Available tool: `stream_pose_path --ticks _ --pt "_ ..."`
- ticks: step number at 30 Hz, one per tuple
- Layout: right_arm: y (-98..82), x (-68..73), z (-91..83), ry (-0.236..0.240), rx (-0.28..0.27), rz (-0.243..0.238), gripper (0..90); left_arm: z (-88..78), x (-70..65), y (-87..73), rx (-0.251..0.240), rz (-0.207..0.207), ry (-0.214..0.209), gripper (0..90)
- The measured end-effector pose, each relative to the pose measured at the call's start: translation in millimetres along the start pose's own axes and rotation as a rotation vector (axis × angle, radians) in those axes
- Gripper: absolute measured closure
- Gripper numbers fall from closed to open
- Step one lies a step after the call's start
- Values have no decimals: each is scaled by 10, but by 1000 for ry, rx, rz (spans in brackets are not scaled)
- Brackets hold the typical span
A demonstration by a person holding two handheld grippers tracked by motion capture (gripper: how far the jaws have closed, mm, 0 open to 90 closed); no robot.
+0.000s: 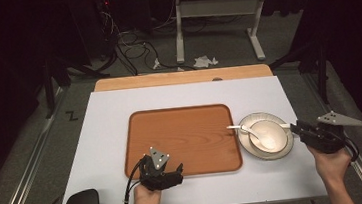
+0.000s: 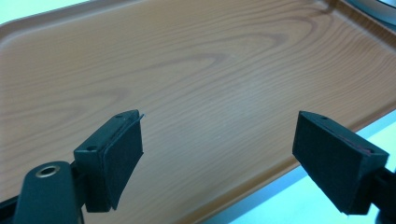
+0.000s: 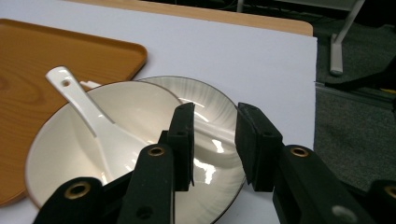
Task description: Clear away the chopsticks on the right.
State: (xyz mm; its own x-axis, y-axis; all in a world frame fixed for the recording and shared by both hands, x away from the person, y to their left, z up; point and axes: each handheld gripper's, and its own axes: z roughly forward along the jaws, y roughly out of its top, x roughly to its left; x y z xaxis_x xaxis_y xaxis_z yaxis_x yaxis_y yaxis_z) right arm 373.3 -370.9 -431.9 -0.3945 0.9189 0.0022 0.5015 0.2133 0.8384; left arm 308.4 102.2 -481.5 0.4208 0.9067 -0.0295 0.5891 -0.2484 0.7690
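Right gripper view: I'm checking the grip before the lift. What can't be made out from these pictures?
- Right gripper: whether its fingers press the plate rim; they cover the contact spot.
- Bowl: near edge hidden by the gripper body.
- Spoon: scoop too small, white on white, in the high view.
- Tray: cut off by the left gripper view's edges.

spoon [image 1: 252, 132] in bowl [image 1: 268, 136] | bowl on plate [image 1: 285, 148] | plate right of tray [image 1: 182, 139], touching
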Motion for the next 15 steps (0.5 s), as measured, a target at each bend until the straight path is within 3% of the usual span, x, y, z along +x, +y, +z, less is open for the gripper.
stream_pose_path --ticks 2,6,10,13,15 --pt "18 -83 83 8 18 22 684 -33 24 -32 1 -14 16 164" --pt "58 -114 192 17 57 -11 669 -64 47 -61 2 -27 32 164" --pt "118 -83 380 3 134 -76 702 -108 75 -97 -3 -45 56 164" --pt "146 -93 456 -9 162 -73 716 -146 101 -128 -3 -59 69 164" --pt "144 -137 509 8 174 -57 725 -160 106 -141 0 -62 78 164"
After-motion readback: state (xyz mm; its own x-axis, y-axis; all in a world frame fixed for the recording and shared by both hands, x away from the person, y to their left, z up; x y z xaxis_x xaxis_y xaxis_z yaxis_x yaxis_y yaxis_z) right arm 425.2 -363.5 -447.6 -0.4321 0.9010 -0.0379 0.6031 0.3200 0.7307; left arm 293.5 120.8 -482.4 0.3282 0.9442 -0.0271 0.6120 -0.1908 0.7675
